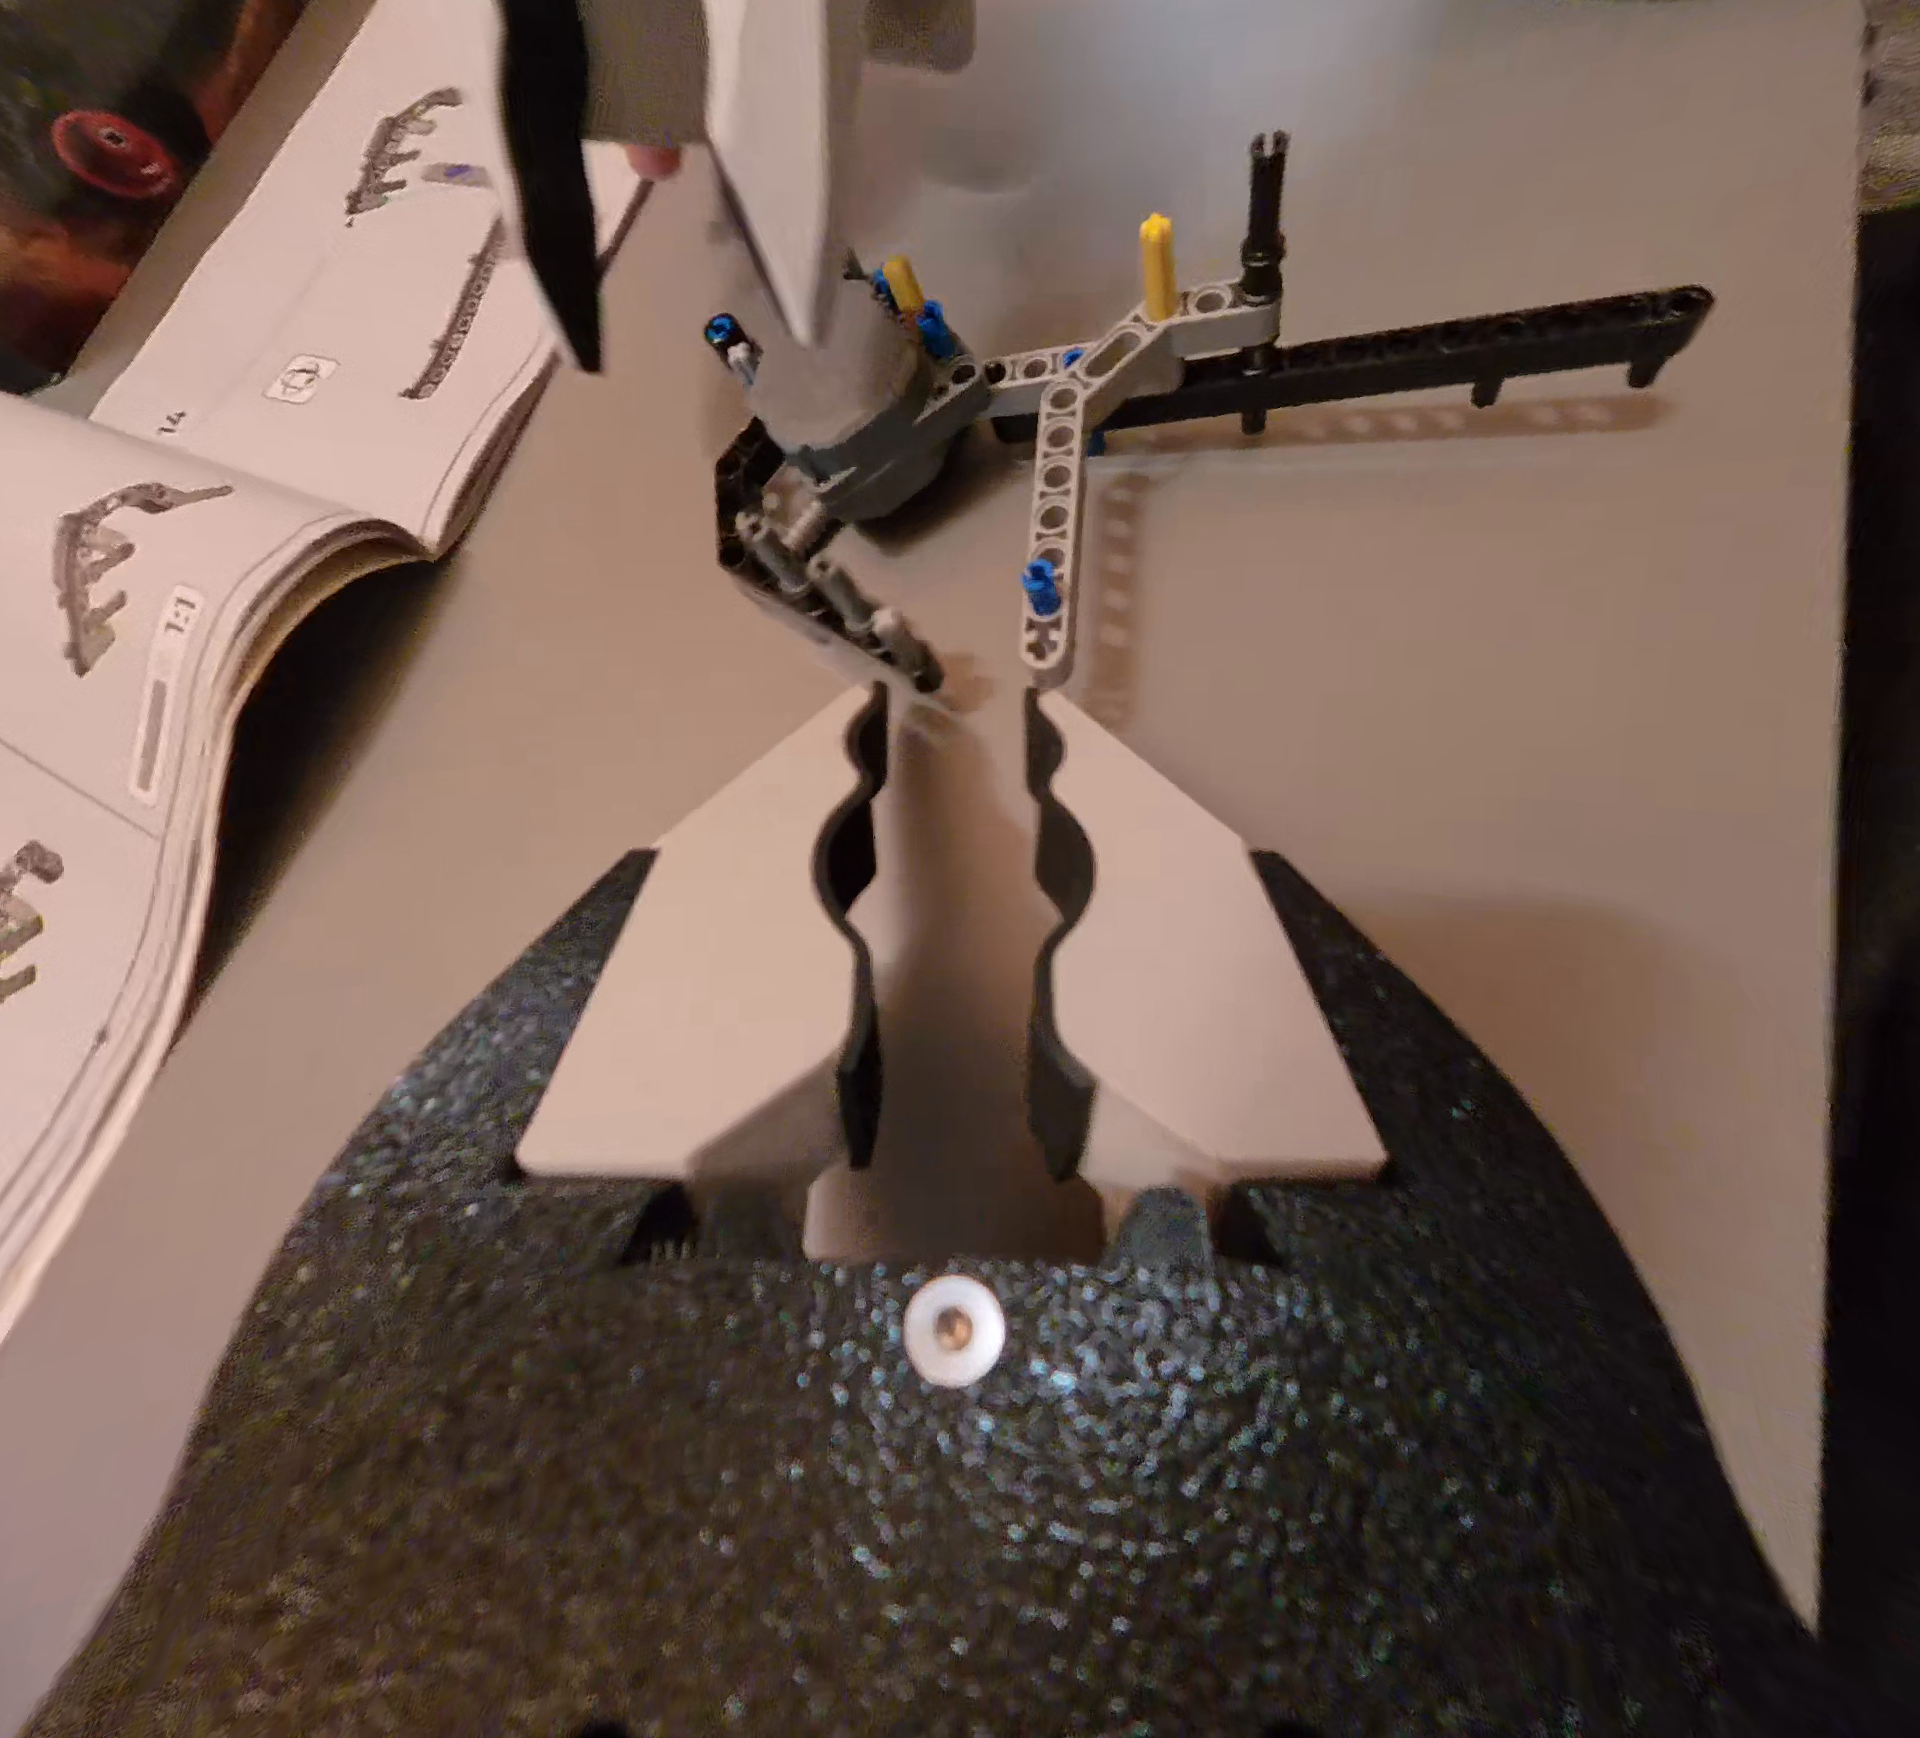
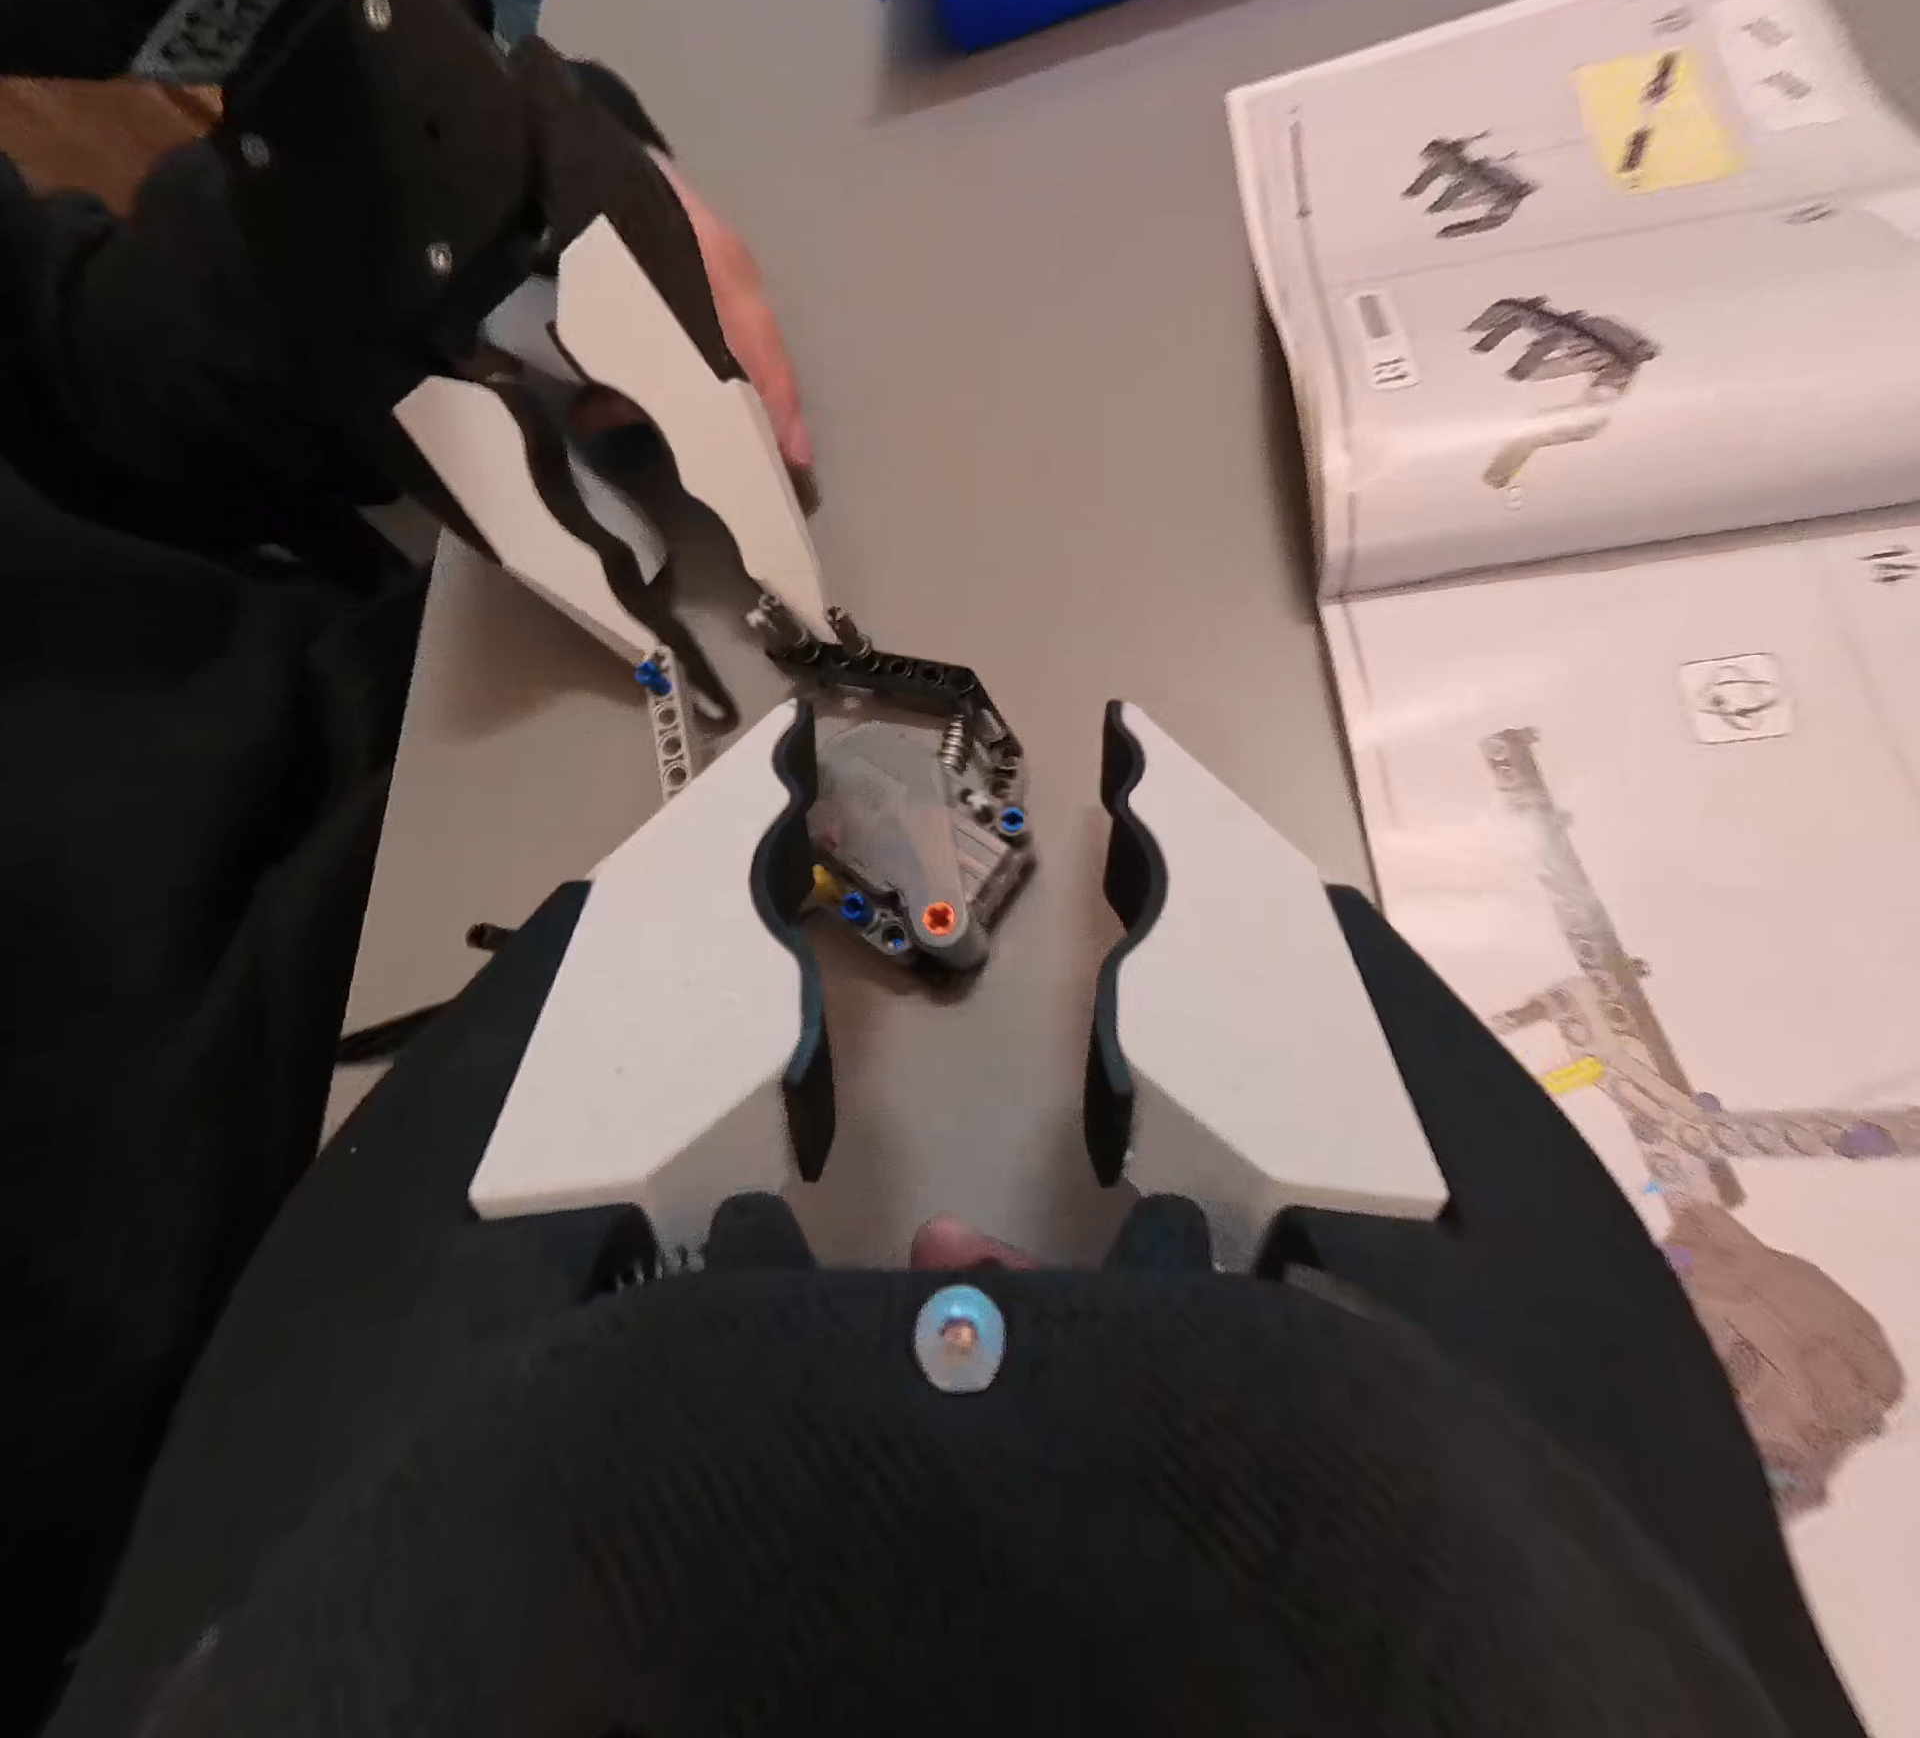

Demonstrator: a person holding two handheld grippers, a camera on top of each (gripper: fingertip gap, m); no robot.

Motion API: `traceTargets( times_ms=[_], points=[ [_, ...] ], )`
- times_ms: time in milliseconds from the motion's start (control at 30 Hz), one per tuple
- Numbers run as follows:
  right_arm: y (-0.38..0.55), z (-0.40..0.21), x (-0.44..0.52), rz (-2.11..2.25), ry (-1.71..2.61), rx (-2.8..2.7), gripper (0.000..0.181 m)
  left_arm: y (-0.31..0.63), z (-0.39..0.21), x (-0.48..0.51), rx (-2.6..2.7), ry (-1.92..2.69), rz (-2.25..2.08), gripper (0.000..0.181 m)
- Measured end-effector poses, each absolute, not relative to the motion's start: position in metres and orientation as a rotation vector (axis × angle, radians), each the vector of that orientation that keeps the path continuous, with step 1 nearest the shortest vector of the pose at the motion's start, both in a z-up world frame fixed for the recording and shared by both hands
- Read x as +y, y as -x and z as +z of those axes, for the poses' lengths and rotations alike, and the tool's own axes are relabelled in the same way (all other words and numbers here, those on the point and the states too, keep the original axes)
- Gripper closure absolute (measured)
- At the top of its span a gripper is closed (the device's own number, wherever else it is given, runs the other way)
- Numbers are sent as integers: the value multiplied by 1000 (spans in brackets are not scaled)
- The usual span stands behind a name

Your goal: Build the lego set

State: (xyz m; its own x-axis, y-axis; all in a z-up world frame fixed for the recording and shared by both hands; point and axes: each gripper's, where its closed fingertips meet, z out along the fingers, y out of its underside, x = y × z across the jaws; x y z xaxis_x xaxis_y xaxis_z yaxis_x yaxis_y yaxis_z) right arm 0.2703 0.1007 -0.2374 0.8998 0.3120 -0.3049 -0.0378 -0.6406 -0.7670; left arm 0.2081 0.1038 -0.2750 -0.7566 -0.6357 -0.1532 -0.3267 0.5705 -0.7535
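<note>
Partly built lego assembly [image 1: 873, 431], grey motor block with black angled beam, light-grey perforated beams and long black beam, lies flat on the beige table [image 1: 1403, 857]. Right gripper [image 2: 951, 732] straddles the motor block from above, jaws spread wide, one finger touching or just beside its side; not gripping. Left gripper [image 1: 956, 696] jaws apart with a narrow gap, tips just beside the black angled beam's end [image 1: 904, 649], holding nothing. Open instruction booklet [image 2: 1621, 462] beside.

Judgement: centre the right jaws on the motor's flat sides before closing; steady the beam end with the left.
</note>
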Motion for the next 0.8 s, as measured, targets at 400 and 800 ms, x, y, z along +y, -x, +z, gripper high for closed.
traceTargets(
  times_ms=[400,800],
  points=[
    [-261,-250,77,462,2258,-84,137,-224,-273,133,2352,890,-983,168],
    [-250,-227,38,401,2164,89,131,-200,-268,115,2383,1132,-1238,160]
  ],
)
